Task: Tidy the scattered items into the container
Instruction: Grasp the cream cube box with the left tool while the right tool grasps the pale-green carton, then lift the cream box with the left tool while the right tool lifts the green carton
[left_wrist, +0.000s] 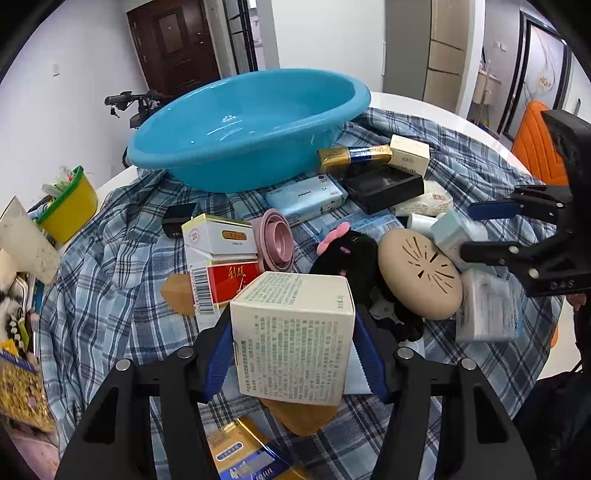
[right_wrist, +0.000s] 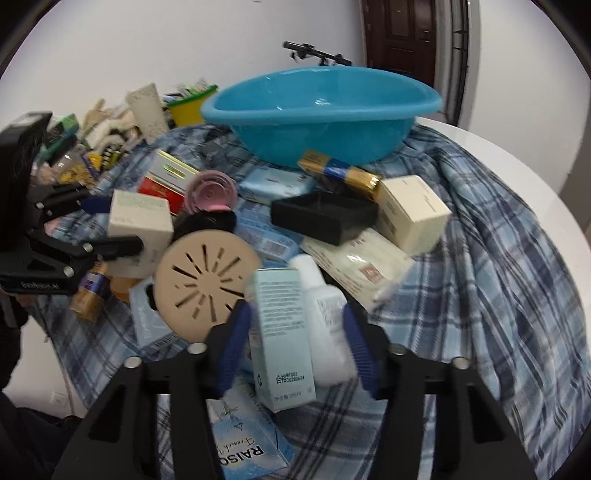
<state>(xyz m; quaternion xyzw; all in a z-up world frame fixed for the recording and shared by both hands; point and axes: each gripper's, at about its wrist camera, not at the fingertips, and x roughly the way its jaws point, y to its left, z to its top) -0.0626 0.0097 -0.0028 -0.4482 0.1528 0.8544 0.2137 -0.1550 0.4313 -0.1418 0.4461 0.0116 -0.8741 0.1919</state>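
Observation:
My left gripper (left_wrist: 293, 332) is shut on a cream printed box (left_wrist: 295, 332), its blue pads pressed against the box's two sides just above the plaid cloth (left_wrist: 110, 295). My right gripper (right_wrist: 295, 317) is shut on a pale blue carton (right_wrist: 282, 332) and a white bottle (right_wrist: 325, 317) held side by side between its pads. The blue basin (left_wrist: 221, 166) stands tilted at the back of the table, with nothing visible inside. Scattered in front of it lie a black tray (left_wrist: 384, 186), a gold and blue box (left_wrist: 354, 157), a wipes pack (left_wrist: 306, 197) and a tan slotted disc (left_wrist: 421, 273).
A red and white carton (left_wrist: 221, 266), a pink collapsible cup (left_wrist: 275, 240) and a black plush toy (left_wrist: 351, 254) lie mid-table. A yellow tub (left_wrist: 70, 210) and clutter sit at the left edge. The round white table (right_wrist: 517, 177) shows at the right, beside an orange chair (left_wrist: 535, 147).

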